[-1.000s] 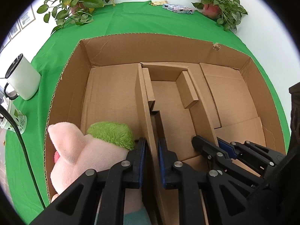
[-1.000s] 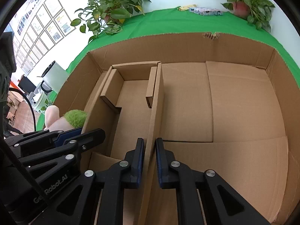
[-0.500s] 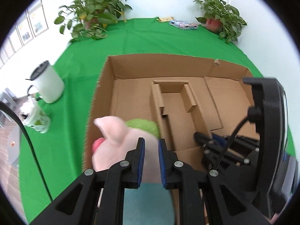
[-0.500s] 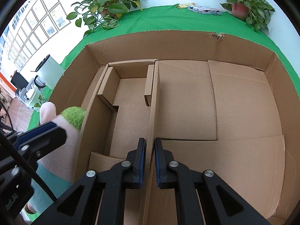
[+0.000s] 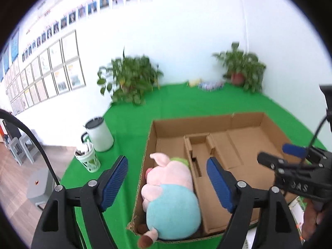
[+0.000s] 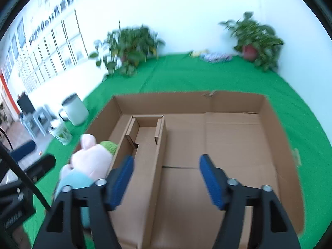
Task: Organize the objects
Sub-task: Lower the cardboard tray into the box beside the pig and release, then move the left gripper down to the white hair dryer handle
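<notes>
Far potted plants (image 6: 132, 47) motion-blurred.

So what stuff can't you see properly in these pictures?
- Plush pig: face turned away in the left wrist view; the left tongs and right tongs cover part of it in the right wrist view.
- Plants: blurred in both views.
- Packets at the table's back: too small to read.
</notes>
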